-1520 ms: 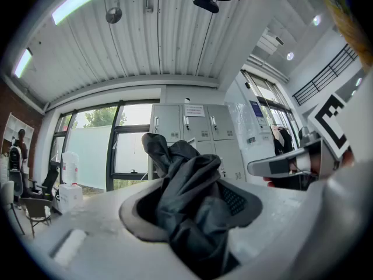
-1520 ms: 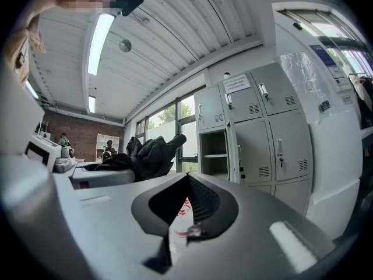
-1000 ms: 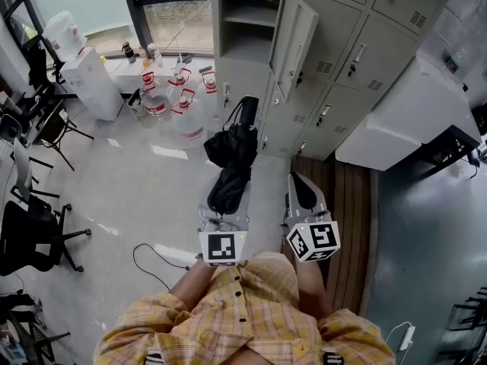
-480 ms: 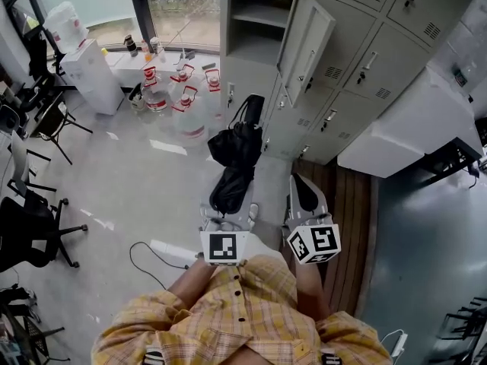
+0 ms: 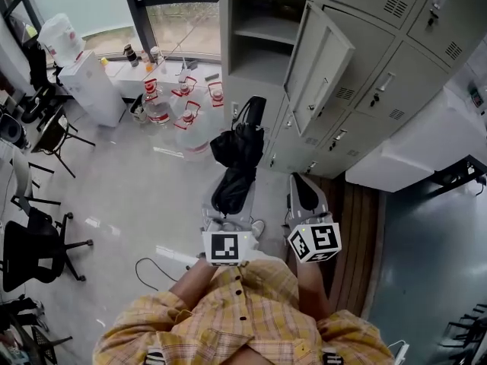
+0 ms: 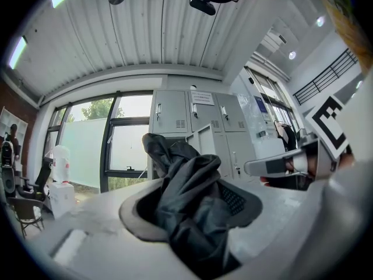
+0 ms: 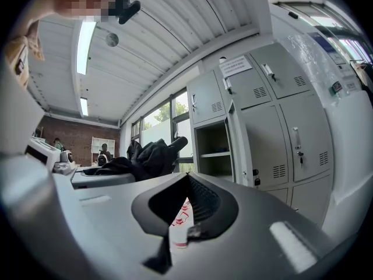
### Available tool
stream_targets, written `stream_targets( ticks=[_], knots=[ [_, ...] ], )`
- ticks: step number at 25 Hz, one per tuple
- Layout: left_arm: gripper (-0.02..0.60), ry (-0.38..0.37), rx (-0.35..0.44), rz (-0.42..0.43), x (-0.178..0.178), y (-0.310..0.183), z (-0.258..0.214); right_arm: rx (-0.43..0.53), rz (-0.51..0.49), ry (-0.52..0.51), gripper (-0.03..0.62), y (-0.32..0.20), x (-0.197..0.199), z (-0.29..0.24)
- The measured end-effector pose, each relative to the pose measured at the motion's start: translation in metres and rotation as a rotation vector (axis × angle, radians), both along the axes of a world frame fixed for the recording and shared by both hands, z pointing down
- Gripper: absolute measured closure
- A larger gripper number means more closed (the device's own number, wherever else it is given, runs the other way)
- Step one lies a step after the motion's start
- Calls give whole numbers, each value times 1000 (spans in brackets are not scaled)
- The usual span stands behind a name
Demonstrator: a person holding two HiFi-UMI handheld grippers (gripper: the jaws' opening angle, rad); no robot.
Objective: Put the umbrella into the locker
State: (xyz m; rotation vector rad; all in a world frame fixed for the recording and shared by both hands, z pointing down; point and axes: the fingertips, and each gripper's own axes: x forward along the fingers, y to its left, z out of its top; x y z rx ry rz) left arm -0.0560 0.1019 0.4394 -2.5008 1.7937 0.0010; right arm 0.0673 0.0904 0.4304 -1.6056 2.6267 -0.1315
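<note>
A black folded umbrella sticks out forward from my left gripper, which is shut on its lower end. In the left gripper view the dark fabric of the umbrella fills the space between the jaws. My right gripper is beside it on the right, shut with nothing in it. Ahead stands a grey locker bank with one open compartment, its door swung out to the right. The right gripper view shows that open compartment with a shelf inside, and the umbrella to its left.
Several water jugs stand on the floor left of the lockers, by a white cabinet. Office chairs are at the far left, and a cable lies on the floor. A white unit stands at right, beside a wooden strip.
The lockers and their open door have grown larger and shifted right in the head view. Both grippers and the umbrella have moved closer to them. The grip is unchanged.
</note>
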Motion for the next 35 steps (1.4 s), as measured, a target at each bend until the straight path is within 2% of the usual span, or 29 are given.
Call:
stream_targets(
  ticks=[6,9,13,17,19,29,33,35],
  knots=[
    [356,18,16,-14,2,-69,-12,9,-9,5,597,-67,2,-13],
    [356,-25,27,-13,4,-100,-14,8,-14,2,597,-99,6,-16],
    [354,-8,19,-33,9,-138,-16,7,-25,-14,597,-140,10,-17],
    [354,-63,35,-31,13,-171,-14,9,-43,-23,597,-173,11,-16],
    [354,-67,39,-38,15,-186,-15,15,-52,-27,597,-188,11,-16],
    [354,-51,17,-66,24,-215,-9,9,-83,-45,597,-221,14,-4],
    [354,-69,16,-60,25,-220,-6,1,-83,-52,597,-224,15,-2],
    [354,-33,-2,-69,26,-222,-4,-6,-81,-50,597,-226,16,1]
  ],
)
